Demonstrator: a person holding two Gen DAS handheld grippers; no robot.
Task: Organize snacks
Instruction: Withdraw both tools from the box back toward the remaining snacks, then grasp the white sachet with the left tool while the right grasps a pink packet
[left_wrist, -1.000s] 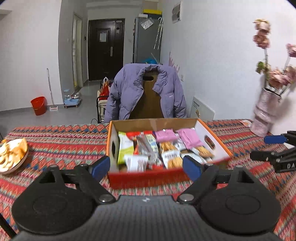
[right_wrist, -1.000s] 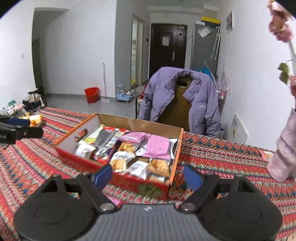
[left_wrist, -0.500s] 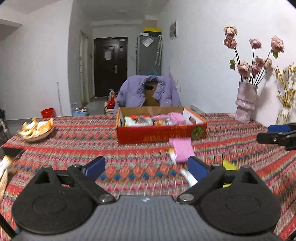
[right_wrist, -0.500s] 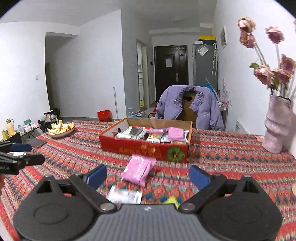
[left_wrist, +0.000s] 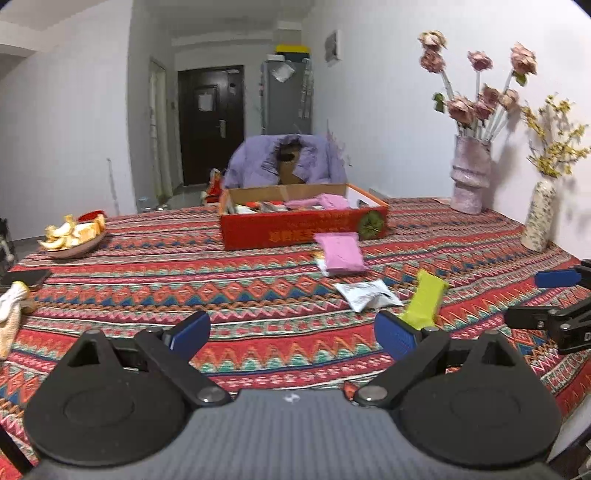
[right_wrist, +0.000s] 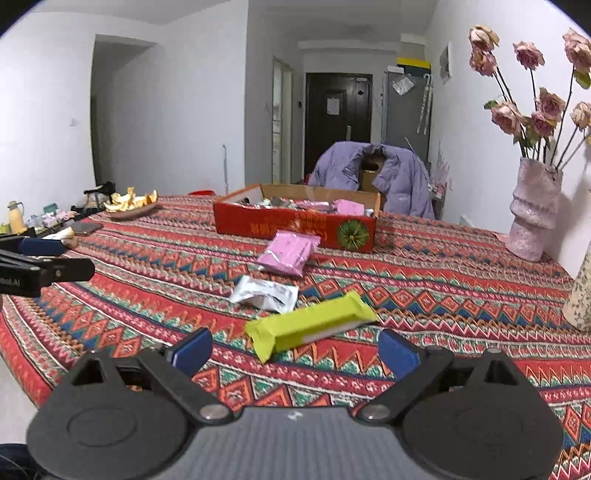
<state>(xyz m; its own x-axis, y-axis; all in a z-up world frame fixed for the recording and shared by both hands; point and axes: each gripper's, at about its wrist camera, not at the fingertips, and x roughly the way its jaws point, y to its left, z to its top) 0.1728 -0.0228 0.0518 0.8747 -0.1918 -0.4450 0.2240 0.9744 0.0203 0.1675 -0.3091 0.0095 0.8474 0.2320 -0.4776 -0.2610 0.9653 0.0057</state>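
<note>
Patterned woven cloth – red/orange zigzags – covers the surface (right_wrist: 424, 280); white walls and a dark door sit far behind. Red cardboard box (right_wrist: 295, 225) stands at the far middle, already partly filled w/ packets. Three snacks lie loose on the cloth nearer than it: pink packet (right_wrist: 290, 253) just beside the box front, crinkly silver-white pouch (right_wrist: 264, 293) nearer, lime-green bar (right_wrist: 308, 325) nearest.

Right tool (right_wrist: 295, 352) has just been opening, jaws now spread wide w/ nothing pinched; the green bar lies just ahead of its tips, slanted. Left tool (left_wrist: 291, 332) likewise just widened, also empty, over bare cloth left of the pouch.

Likely step: pick the green bar. It's long, flat, stiff-looking w/ glossy wrap – prob. slippery – so best to turn the wrist and close across its narrow width near mid-length, not the ends. Cloth may bunch, so keep the tips light. The pouch looks soft, foil-like; pinch an edge.
</note>
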